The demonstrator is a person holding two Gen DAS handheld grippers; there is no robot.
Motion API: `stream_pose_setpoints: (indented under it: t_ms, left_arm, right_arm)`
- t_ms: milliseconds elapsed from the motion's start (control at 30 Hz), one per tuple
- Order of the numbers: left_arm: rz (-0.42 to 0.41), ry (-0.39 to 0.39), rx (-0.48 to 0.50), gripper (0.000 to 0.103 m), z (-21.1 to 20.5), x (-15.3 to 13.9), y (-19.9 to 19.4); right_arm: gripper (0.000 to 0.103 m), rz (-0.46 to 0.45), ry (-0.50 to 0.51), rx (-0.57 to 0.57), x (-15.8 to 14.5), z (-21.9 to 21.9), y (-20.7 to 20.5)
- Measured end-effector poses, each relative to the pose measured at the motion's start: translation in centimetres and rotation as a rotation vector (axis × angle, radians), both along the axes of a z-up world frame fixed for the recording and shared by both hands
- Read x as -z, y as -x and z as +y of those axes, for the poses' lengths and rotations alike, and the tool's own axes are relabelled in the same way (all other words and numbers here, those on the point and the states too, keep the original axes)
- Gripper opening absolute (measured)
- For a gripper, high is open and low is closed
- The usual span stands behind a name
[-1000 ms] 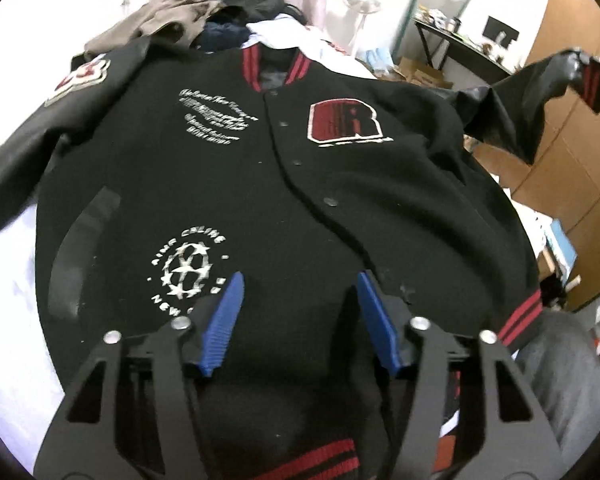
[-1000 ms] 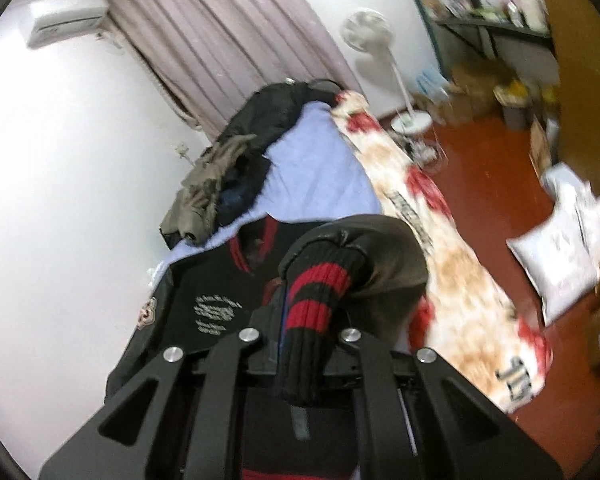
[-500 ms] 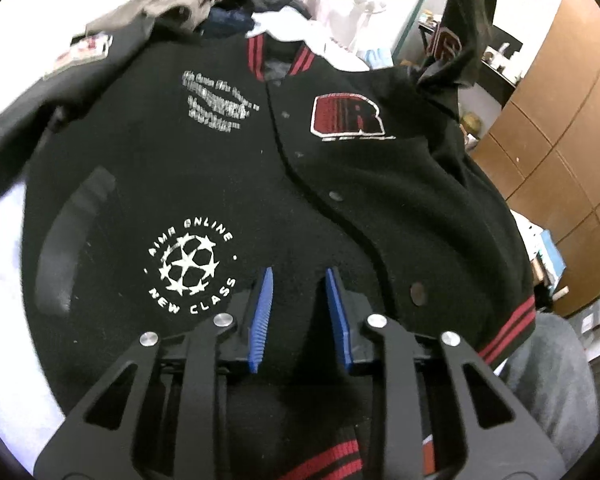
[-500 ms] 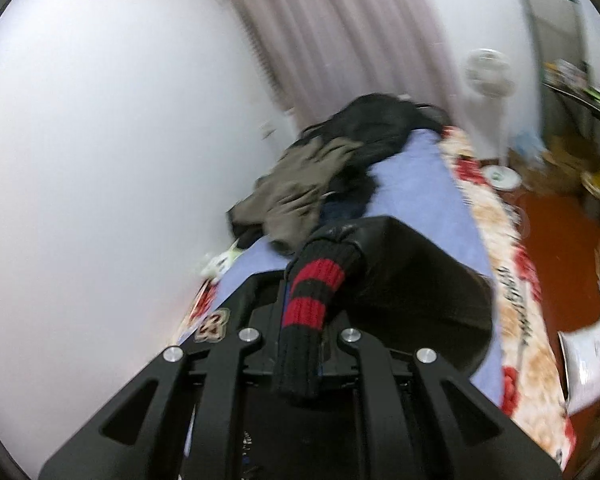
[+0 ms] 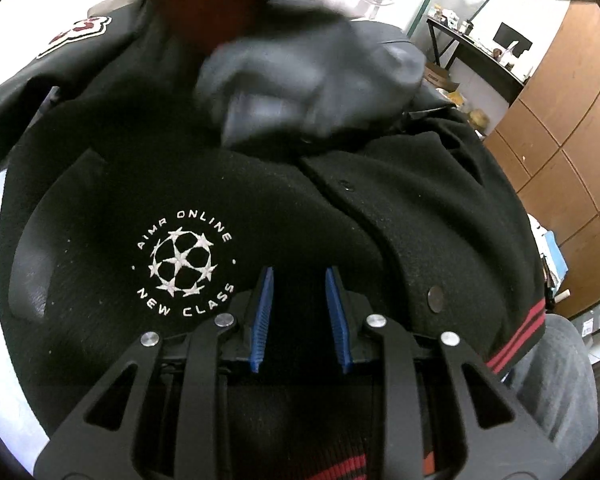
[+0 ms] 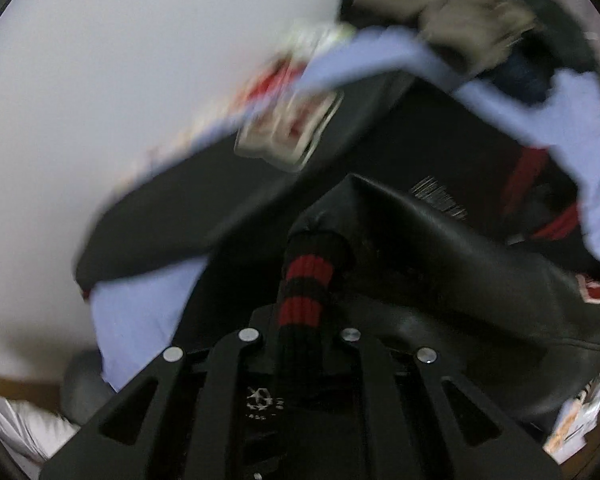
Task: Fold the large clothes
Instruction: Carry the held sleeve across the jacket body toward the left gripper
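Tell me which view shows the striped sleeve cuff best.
The right wrist view: the striped cuff sits centre frame, clamped in the right gripper, its red and black bands clear despite blur elsewhere. The left wrist view shows only the blurred leather sleeve draped over the jacket; that cuff is not visible there.

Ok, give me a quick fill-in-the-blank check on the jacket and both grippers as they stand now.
1. The right gripper is shut on the sleeve's black knit cuff, which has ____ stripes.
2. The blue fingers of the left gripper rest over the jacket beside a white ____ logo.
3. The leather sleeve is draped across the jacket's ____.

Missing words: red; star-ball; front
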State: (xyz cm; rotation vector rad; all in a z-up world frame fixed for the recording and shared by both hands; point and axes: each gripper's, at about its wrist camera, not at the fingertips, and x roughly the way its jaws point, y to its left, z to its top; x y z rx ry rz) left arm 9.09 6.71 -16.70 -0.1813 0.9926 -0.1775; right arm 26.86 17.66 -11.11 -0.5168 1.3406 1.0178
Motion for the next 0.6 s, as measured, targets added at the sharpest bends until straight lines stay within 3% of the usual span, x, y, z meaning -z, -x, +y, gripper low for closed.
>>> stream_pose_setpoints:
  t_ms: [133, 233, 267, 300, 333, 467, 600]
  left_arm:
    - [-0.004, -0.011, 0.000, 0.028, -0.1, 0.1, -0.1]
    - [-0.006, -0.012, -0.002, 0.028, -0.1, 0.0, -0.2]
    - [-0.006, -0.011, -0.004, 0.028, -0.1, 0.0, -0.3]
    - [-0.006, -0.007, -0.006, 0.028, -0.1, -0.1, -0.4]
    - [-0.006, -0.005, -0.008, 0.028, -0.1, -0.1, -0.4]
    - [-0.008, 0.000, -0.017, 0.028, 0.1, -0.5, -0.8]
    - [-0.026, 0.018, -0.018, 0.028, -0.1, -1.4, -1.0]
  right_arm:
    - [0.014, 0.025, 0.037, -0.059, 4.1, 2.9, 2.1]
    - [0.032, 0.040, 0.032, -0.038, 4.5, 3.4, 1.6]
    - [0.047, 0.050, 0.022, -0.035, 4.3, 3.2, 1.5]
    - [0.058, 0.058, 0.009, -0.035, 4.0, 2.8, 1.6]
    - [0.062, 0.051, -0.006, -0.038, 3.3, 2.0, 1.7]
    - [0.065, 0.065, -0.094, -0.028, 0.2, -1.9, 2.5]
    - [0.067, 0.088, -0.259, 0.066, -4.5, -8.2, 2.1]
